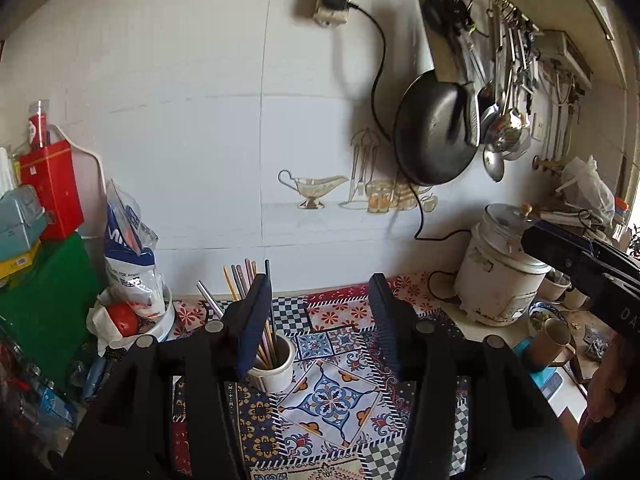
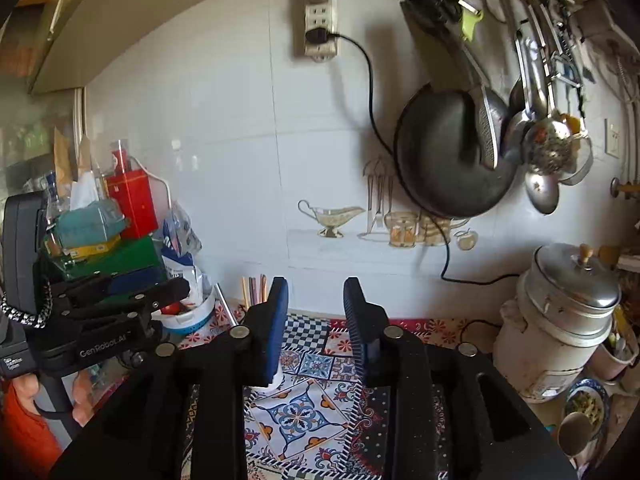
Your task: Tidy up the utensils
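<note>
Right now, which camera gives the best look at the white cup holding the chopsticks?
The left wrist view: the white cup shows its rim and wall, with the chopsticks fanning upward, though one of the fingers overlaps it. In the right wrist view a finger hides nearly all of the cup, leaving only chopstick tips.

White cylindrical cup [image 1: 276,364]: upright on the patterned tablecloth [image 1: 332,396], near the tiled wall. Contents: a bundle of chopsticks [image 1: 244,276], slender, in yellow, pink, grey and dark tones, standing on end and leaning left, tips fanned above the rim.
</note>
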Action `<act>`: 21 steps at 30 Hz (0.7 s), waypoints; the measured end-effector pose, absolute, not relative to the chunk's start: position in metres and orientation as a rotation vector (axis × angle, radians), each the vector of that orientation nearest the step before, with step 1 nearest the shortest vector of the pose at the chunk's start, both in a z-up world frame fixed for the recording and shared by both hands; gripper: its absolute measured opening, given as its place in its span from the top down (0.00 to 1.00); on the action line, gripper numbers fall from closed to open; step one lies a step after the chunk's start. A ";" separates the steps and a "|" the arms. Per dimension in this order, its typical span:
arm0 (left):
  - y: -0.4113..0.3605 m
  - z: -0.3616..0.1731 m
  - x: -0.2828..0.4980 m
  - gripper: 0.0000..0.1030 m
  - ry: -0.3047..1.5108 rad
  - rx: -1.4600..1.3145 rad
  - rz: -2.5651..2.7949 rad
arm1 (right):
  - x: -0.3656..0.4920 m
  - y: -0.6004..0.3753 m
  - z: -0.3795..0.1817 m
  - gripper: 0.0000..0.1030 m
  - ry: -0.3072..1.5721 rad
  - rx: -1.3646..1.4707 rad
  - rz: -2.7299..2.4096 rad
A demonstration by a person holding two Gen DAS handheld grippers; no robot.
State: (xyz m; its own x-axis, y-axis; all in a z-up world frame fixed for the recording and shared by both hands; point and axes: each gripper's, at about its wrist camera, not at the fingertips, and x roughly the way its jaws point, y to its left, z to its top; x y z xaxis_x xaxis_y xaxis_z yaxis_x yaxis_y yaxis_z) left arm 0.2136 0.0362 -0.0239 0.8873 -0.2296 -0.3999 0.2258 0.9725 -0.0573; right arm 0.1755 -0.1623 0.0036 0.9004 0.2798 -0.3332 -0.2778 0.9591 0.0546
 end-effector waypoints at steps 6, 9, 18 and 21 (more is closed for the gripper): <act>0.016 -0.006 0.137 0.29 0.347 -0.007 -0.208 | 0.108 -0.190 0.022 0.40 0.259 0.013 0.250; 0.007 -0.003 0.106 0.18 0.325 -0.007 -0.185 | 0.076 -0.198 0.023 0.28 0.240 -0.003 0.212; -0.009 -0.001 0.033 0.03 0.261 0.017 -0.134 | 0.018 -0.214 0.019 0.08 0.232 -0.016 0.117; -0.012 0.000 0.021 0.02 0.249 0.011 -0.130 | 0.009 -0.218 0.018 0.08 0.232 -0.010 0.108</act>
State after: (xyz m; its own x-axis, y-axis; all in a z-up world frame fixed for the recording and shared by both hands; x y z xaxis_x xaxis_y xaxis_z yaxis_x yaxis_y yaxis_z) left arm 0.0210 -0.0117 0.0003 0.9608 -0.1265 -0.2466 0.1292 0.9916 -0.0054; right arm 0.0090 -0.2178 0.0179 0.9675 0.1058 -0.2295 -0.1080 0.9941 0.0030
